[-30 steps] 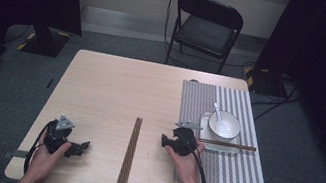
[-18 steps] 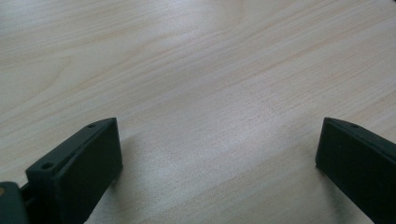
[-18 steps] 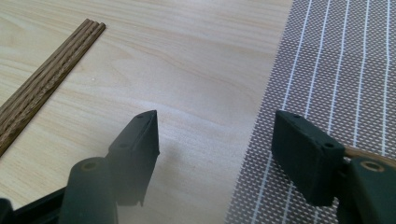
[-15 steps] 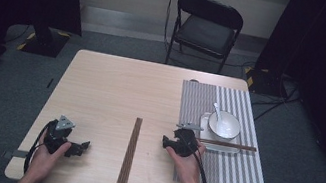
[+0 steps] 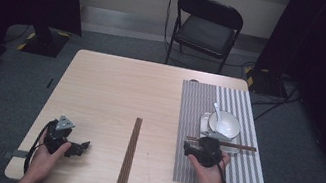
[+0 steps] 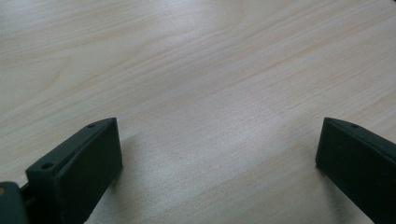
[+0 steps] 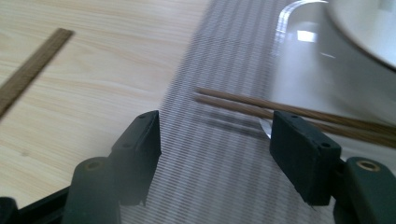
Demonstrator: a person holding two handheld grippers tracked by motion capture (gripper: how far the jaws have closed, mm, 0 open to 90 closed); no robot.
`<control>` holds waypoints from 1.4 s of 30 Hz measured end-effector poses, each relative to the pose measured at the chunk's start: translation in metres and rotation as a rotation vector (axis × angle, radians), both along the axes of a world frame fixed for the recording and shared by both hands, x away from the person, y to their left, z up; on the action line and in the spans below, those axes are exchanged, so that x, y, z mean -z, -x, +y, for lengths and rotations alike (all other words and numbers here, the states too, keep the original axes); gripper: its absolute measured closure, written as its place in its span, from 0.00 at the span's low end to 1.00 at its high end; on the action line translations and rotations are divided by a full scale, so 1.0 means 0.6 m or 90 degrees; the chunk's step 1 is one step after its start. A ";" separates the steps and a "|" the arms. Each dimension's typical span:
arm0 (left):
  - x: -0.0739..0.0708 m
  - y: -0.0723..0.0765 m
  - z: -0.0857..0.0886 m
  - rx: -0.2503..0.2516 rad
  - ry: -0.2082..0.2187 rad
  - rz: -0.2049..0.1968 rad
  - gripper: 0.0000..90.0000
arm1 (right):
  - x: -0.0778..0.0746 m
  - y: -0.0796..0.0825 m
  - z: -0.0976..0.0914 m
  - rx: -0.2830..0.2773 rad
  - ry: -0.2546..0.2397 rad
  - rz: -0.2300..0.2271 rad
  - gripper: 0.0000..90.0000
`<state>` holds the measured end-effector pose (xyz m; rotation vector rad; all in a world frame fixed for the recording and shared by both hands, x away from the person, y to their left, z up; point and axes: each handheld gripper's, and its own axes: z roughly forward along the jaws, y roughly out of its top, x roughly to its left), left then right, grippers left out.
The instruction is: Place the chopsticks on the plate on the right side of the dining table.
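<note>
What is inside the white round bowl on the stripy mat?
A white spoon leans inside the white round bowl, handle poking over the rim. The spoon's scoop end hides part of the bowl's bottom.

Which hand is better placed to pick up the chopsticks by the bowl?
The right. Its claw is open just in front of the chopsticks on the striped mat. The left claw sits far across the table, facing bare wood.
</note>
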<state>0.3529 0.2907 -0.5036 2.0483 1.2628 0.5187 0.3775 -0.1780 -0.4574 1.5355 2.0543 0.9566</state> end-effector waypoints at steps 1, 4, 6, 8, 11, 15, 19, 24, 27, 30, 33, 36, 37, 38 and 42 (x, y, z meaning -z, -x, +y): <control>0.000 0.000 0.000 0.000 0.000 0.000 0.00 | 0.000 0.002 -0.011 0.009 -0.001 0.000 0.37; 0.000 0.000 0.000 0.000 0.000 0.000 0.00 | 0.002 0.008 -0.044 0.033 0.006 -0.001 0.36; 0.000 0.000 0.000 0.000 -0.001 0.000 0.00 | 0.003 0.009 -0.065 0.053 0.003 -0.003 0.36; 0.000 0.000 0.000 0.000 0.000 0.000 0.00 | 0.003 0.004 -0.083 0.069 0.015 -0.001 0.38; 0.000 0.000 0.000 0.000 0.000 0.000 0.00 | 0.006 -0.003 -0.102 0.088 0.015 0.002 0.38; 0.000 0.000 0.000 0.000 0.000 0.000 0.00 | 0.014 -0.015 -0.125 0.116 0.022 0.008 0.38; 0.000 0.000 0.000 0.000 0.000 0.000 0.00 | 0.018 -0.022 -0.139 0.133 0.022 0.012 0.38; 0.000 0.000 0.000 0.001 0.000 0.000 0.00 | 0.022 -0.026 -0.143 0.138 0.025 0.012 0.37; 0.000 0.000 0.000 0.000 0.000 0.000 0.00 | 0.025 -0.030 -0.143 0.140 0.032 0.014 0.36; 0.000 0.000 0.000 0.000 0.000 0.000 0.00 | 0.028 -0.033 -0.142 0.142 0.033 0.014 0.36; 0.000 0.000 0.000 0.000 0.000 0.000 0.00 | 0.028 -0.035 -0.142 0.146 0.032 0.012 0.36; 0.000 0.000 0.000 0.000 0.000 0.000 0.00 | 0.028 -0.037 -0.140 0.148 0.033 0.010 0.35; 0.000 0.000 0.000 0.000 0.000 0.000 0.00 | 0.029 -0.037 -0.140 0.148 0.035 0.010 0.35; 0.000 0.000 0.000 0.000 0.000 0.000 0.00 | 0.029 -0.038 -0.139 0.148 0.037 0.009 0.34; 0.000 0.000 0.000 0.000 0.000 0.000 0.00 | 0.028 -0.037 -0.139 0.150 0.033 0.009 0.35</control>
